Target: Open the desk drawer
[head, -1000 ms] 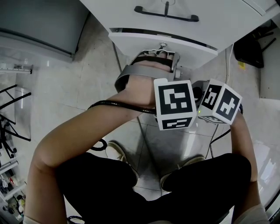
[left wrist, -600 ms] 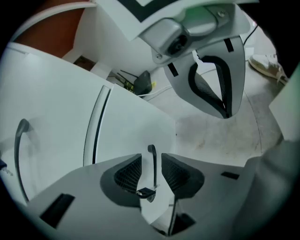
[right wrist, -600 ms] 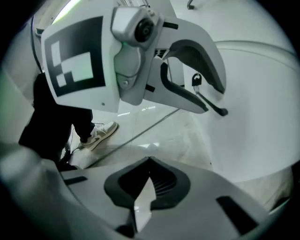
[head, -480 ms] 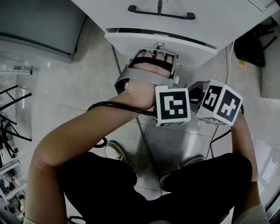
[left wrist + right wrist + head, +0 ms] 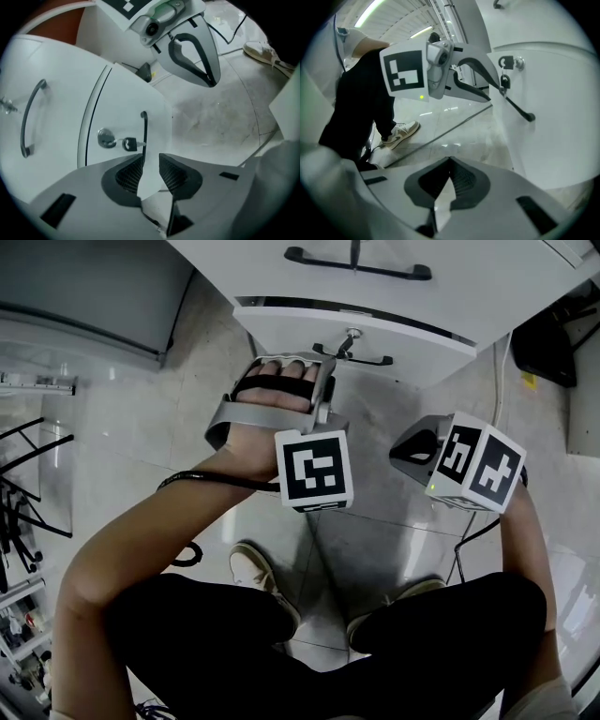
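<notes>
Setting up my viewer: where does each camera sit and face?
Head view: on the person's head, facing steeply down at the lower drawer, forearms, left gripper, right gripper, knees.
Left gripper view: along its jaws, just closing with nothing gripped, toward the drawer's handle; right gripper above.
Right gripper view: along its shut jaws toward the left gripper, leg, shoe.
All three share handle and key.

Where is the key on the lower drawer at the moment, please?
In the left gripper view, the key sits in the round lock on the front of the lower drawer, just left of its black handle.
</notes>
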Motion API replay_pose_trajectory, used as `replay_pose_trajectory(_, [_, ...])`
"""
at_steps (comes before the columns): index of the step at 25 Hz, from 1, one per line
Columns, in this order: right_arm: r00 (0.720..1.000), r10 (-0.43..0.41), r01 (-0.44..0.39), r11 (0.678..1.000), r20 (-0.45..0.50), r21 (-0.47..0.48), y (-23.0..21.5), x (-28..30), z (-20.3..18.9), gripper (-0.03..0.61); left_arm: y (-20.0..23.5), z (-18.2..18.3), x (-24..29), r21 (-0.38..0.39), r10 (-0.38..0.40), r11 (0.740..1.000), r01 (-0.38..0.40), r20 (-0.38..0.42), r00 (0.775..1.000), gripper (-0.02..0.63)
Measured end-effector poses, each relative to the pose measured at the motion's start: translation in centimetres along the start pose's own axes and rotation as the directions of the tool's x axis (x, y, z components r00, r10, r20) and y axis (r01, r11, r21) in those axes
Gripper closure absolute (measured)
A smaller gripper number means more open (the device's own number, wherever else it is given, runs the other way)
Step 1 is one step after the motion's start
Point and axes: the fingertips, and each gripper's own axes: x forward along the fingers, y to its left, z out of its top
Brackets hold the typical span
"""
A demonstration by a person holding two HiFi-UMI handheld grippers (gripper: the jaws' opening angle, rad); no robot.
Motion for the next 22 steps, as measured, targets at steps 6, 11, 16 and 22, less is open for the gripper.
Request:
replay_pose_trajectory(6, [1.000, -0.003, 0.003, 1.000, -0.006, -0.009, 0.2, 0.2, 0.7, 0.563, 2.1, -1.5, 0.5, -0.064, 0.063, 0.996, -0.063, -0.005, 0.998, 0.514])
replay_pose_trajectory(11, [1.000, -0.015, 0.015, 1.000, -0.008, -0.002, 0.3, -0.1, 0.8, 0.563, 1.7, -0.1, 1.4, -0.016, 0.075, 0.997, -0.074, 0.040, 0.996, 0.514])
replay_pose_trajectory(16, [1.000, -0.024, 0.024, 1.000, -0.011, 0.005, 0.3, -0.3, 0.7, 0.563, 1.2, 0.4, 2.3, 0.022, 0.066, 0.998, -0.067, 0.053, 0.996, 0.514])
replay_pose_trajectory(22, [0.999, -0.006, 0.006, 1.000, -0.038, -0.010, 0.8, 0.3, 0.6, 0.563, 1.1, 0.9, 2.9, 0.083, 0.086, 0.992, -0.092, 0.069, 0.994, 0.523])
